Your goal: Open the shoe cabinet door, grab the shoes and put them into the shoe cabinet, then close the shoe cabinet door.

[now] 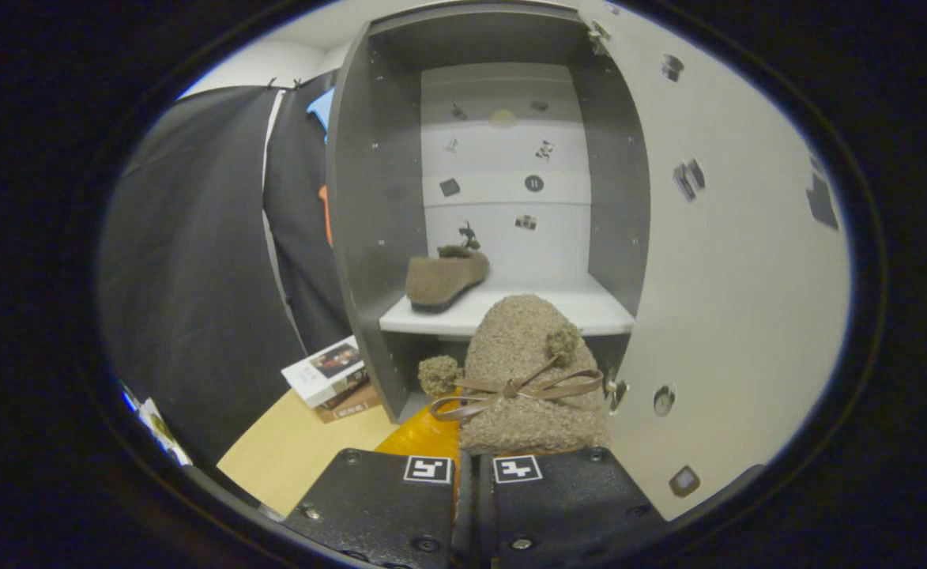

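Jaws (472, 462) clamp one shoe (530, 379); another shoe (443, 276) sits shelved.

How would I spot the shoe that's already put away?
Find the open grey shoe cabinet. On its white shelf, toward the left wall, sits a tan fuzzy shoe. Unlike its twin, the held shoe that the gripper has clamped, it rests alone.

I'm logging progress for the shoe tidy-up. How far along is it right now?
Done: the cabinet door stands open, and one fuzzy brown shoe sits on the white shelf. In hand: the gripper is shut on the second shoe, the one with a bow and pompoms, held just in front of the shelf. Left: setting this shoe on the shelf, letting go, then closing the door.
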